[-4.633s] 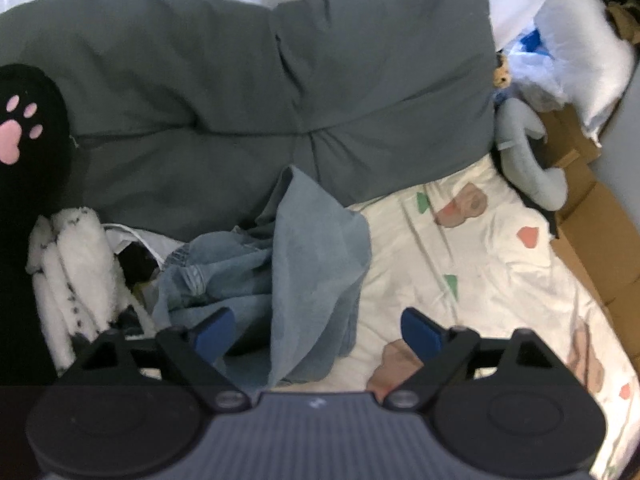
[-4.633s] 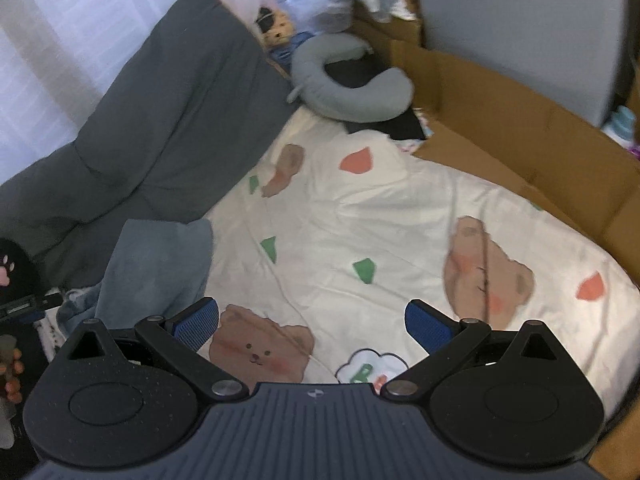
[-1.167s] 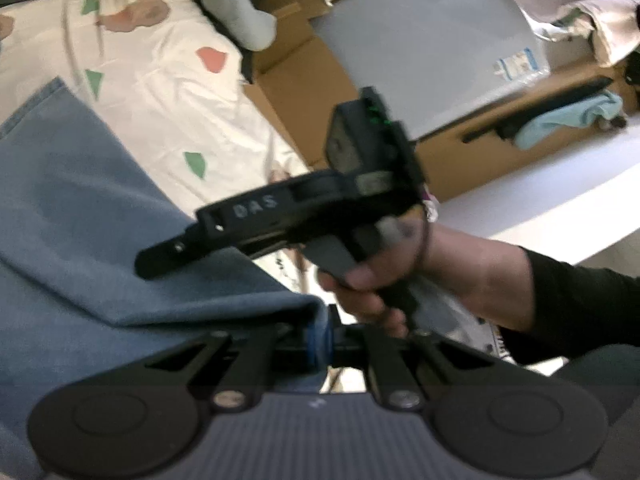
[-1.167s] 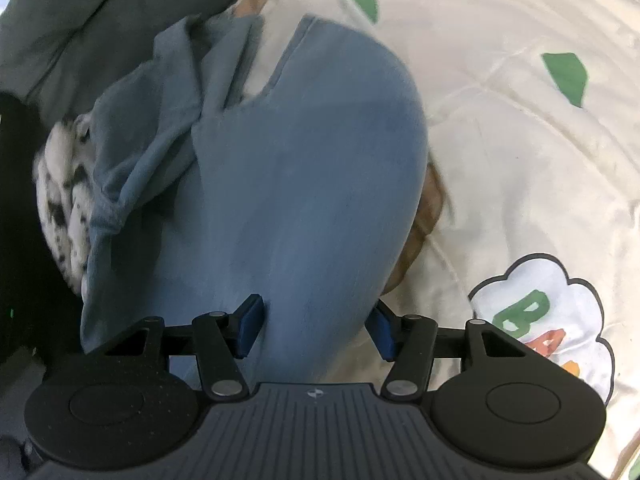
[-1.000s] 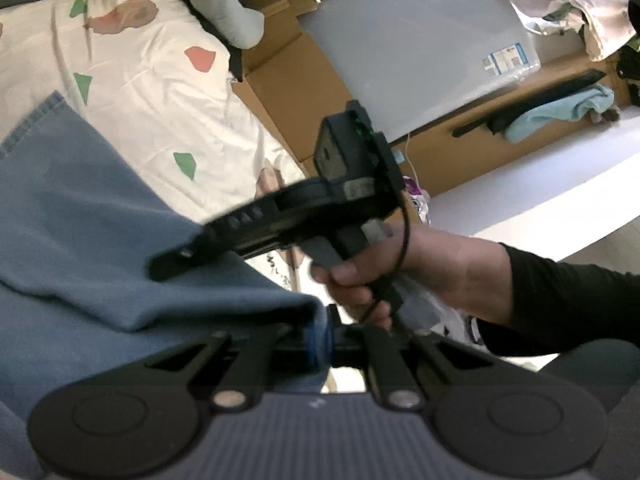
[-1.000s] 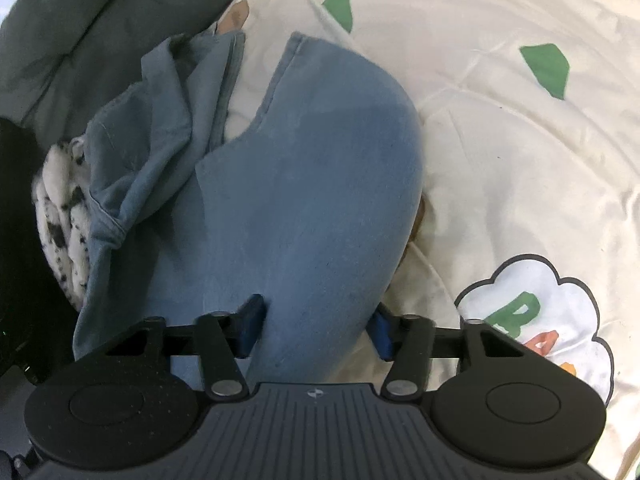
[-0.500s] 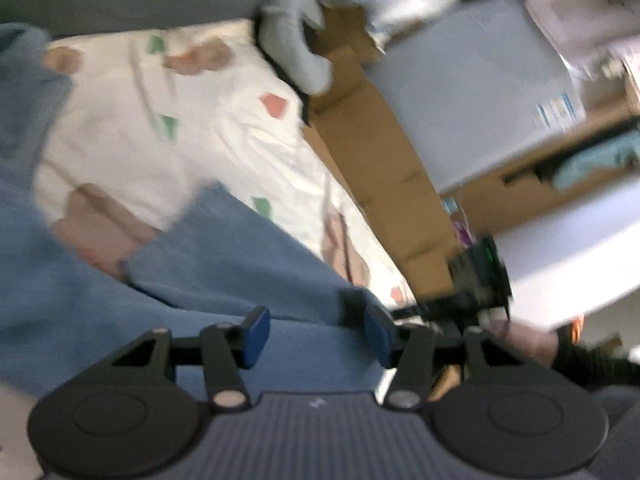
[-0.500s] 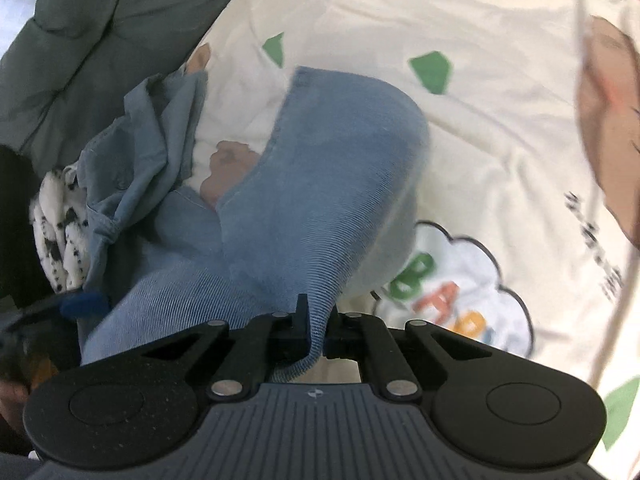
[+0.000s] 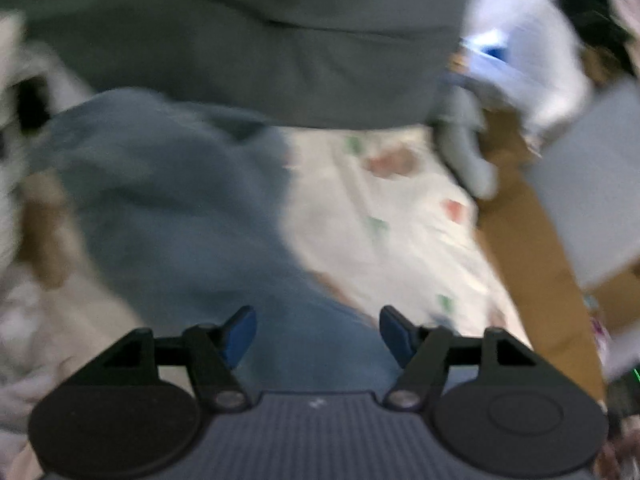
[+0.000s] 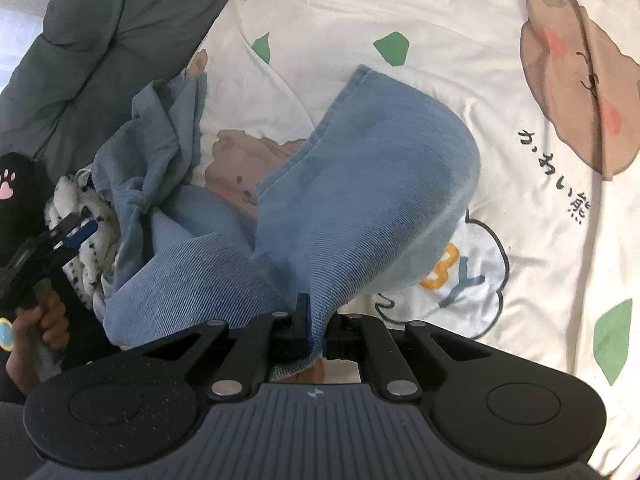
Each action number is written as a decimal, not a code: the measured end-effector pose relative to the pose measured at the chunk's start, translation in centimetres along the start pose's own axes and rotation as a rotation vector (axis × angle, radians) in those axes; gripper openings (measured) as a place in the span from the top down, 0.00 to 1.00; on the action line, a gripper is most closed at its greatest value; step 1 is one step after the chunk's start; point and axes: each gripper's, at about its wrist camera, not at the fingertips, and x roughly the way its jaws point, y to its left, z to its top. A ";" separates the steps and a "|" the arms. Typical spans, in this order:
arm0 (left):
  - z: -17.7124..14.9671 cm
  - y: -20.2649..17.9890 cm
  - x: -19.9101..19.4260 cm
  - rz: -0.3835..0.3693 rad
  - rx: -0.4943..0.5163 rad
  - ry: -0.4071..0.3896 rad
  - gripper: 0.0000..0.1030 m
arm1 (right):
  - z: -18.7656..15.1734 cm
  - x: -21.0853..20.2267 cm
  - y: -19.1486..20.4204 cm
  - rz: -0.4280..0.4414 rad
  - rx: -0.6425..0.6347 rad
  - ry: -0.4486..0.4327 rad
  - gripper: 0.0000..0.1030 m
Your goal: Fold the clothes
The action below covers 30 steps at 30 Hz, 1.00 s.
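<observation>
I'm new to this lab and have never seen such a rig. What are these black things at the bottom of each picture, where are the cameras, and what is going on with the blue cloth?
Each picture comes from a camera mounted on a hand-held two-finger gripper, looking forward along its fingers; a person holds one in each hand. The right gripper is shut on a fold of the blue denim garment, lifting it off the cartoon-bear bedsheet. The left gripper has just been opening; its blue pads stand apart over the denim without pinching it. That view is blurred. A dark grey duvet lies at the far edge.
</observation>
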 end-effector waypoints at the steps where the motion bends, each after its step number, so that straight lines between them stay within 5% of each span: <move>1: 0.1 1.1 0.3 0.031 -0.040 -0.008 0.31 | -0.2 -0.1 -0.1 -0.001 0.004 0.001 0.98; 7: -0.1 5.5 3.1 0.173 -0.210 -0.060 0.31 | -1.1 -0.3 -1.0 -0.009 0.025 0.006 0.98; 13: 0.2 6.6 5.9 0.228 -0.206 -0.071 0.25 | -1.2 -0.1 -1.9 -0.028 0.056 -0.006 0.98; 20: 1.1 8.2 8.7 0.247 -0.222 -0.073 0.06 | -0.6 0.6 -3.2 -0.047 0.082 -0.021 0.97; 30: 3.0 11.3 12.2 0.204 -0.331 -0.109 0.00 | 0.6 2.2 -6.1 -0.051 0.127 -0.092 0.92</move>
